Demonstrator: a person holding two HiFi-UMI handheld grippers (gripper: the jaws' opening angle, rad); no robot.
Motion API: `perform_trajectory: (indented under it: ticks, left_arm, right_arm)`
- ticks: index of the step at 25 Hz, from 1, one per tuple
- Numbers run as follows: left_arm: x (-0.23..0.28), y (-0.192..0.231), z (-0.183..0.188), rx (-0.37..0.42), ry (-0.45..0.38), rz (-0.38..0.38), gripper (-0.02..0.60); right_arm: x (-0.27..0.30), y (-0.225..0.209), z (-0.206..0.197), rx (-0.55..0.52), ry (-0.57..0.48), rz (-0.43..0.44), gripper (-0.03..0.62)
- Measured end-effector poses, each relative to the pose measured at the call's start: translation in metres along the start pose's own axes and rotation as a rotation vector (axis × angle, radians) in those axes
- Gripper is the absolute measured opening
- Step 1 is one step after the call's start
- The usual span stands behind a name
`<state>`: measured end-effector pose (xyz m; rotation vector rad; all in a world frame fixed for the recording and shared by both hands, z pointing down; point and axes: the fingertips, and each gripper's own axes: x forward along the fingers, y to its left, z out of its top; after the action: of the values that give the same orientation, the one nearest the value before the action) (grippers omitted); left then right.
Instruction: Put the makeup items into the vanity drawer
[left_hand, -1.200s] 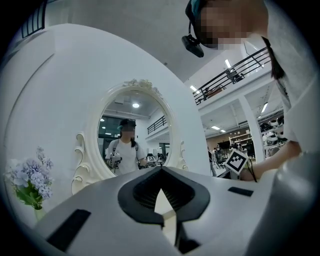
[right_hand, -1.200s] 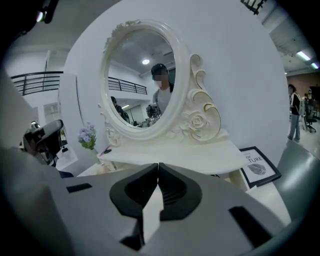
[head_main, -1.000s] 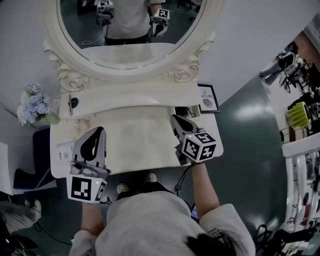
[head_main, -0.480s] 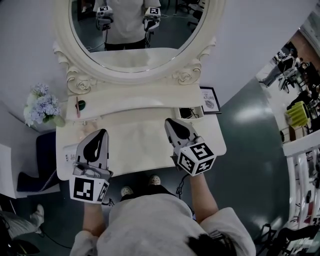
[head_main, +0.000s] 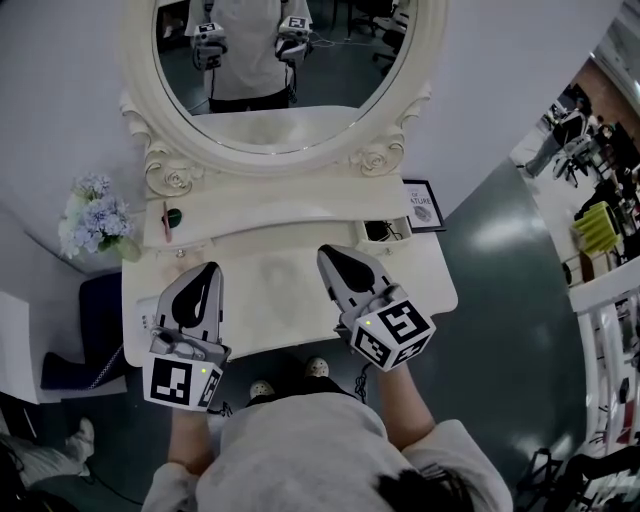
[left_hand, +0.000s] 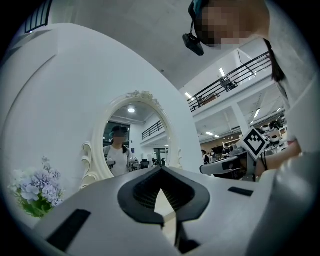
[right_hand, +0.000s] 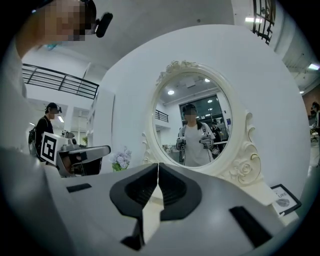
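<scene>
**Q:** Where did your two grippers stand at the vanity?

**A:** Both hung above the pale tabletop, side by side and well apart, pointing toward the oval mirror. My left gripper had its jaws pressed together at the tips, with nothing between them. My right gripper was the same, closed and empty. The glass showed me standing with both of them raised.

**Q:** And the makeup?

**A:** A pink stick and a small green round thing lay just beside each other. They were at the left end of the narrow shelf under the mirror, ahead of my left gripper and apart from it. A small dark item sat at the back right of the tabletop, near a framed card. Pale blue flowers stood off the table's left side. From above I could not make out the drawer.
</scene>
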<state>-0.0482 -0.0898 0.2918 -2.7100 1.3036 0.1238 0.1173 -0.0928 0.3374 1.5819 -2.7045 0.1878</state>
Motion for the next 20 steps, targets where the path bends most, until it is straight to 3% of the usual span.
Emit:
perform_trajectory:
  ticks: [20]
  left_arm:
    - [-0.027,0.009,0.023,0.01,-0.044,-0.005,0.006]
  right_arm:
    - [-0.006,0.054,0.034,-0.053,-0.085,0.052,0.023]
